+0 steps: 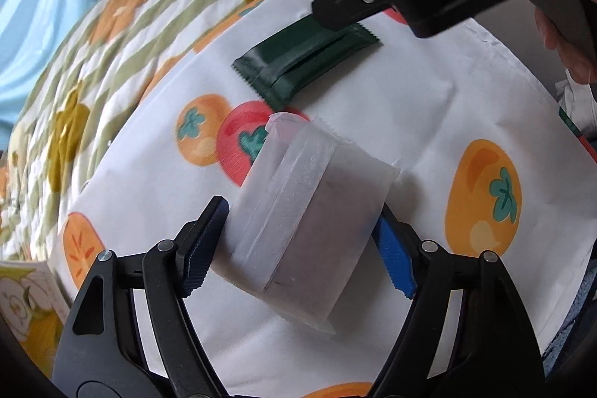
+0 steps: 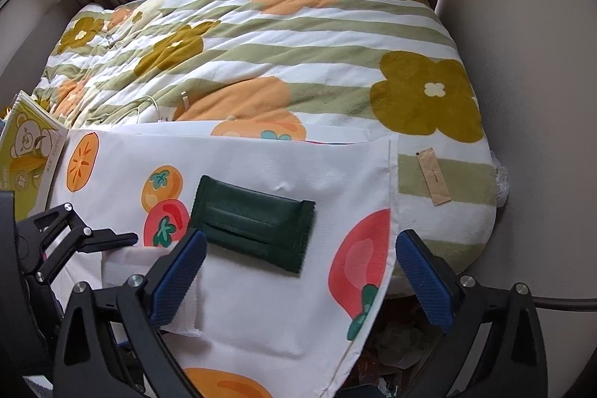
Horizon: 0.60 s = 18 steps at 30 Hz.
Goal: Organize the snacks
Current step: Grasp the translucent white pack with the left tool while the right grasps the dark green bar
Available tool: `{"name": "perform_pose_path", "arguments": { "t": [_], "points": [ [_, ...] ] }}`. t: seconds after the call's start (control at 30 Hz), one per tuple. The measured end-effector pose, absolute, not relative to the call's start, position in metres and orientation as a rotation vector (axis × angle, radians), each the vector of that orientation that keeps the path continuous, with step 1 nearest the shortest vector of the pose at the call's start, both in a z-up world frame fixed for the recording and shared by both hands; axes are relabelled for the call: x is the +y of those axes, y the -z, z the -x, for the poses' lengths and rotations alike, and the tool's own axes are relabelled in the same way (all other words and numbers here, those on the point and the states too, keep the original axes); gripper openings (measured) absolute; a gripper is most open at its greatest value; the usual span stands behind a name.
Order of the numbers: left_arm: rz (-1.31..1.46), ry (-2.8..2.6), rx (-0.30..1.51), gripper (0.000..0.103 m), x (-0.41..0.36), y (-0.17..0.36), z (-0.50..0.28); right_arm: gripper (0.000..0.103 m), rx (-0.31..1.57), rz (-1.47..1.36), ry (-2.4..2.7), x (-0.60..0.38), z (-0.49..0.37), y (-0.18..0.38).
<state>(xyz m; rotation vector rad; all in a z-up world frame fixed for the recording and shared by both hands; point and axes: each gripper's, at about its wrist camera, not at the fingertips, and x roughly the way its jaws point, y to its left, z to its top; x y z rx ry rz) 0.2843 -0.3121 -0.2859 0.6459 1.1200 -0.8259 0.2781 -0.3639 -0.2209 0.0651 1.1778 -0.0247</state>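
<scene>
While both tools hang over the fruit-print cloth on the bed, snacks lie below.
Left tool pinches the white packet; right tool gapes empty above the green packet.

Glossy green wrapper (foil-like) on cloth
</scene>
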Motion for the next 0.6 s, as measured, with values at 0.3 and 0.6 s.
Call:
{"name": "perform_pose_path", "arguments": {
  "t": [0.3,0.6],
  "points": [
    [-0.465,0.633,1.187,0.074,-0.258,0.285,-0.312,0.101,1.231,-0.141,0.076,-0.337,-0.299,0.251],
    [-0.384,0.561,1.192,0.074,-0.248,0.284,-0.321,0.101,1.193,-0.119,0.188,-0.325,-0.300,0.266]
  ]
}}
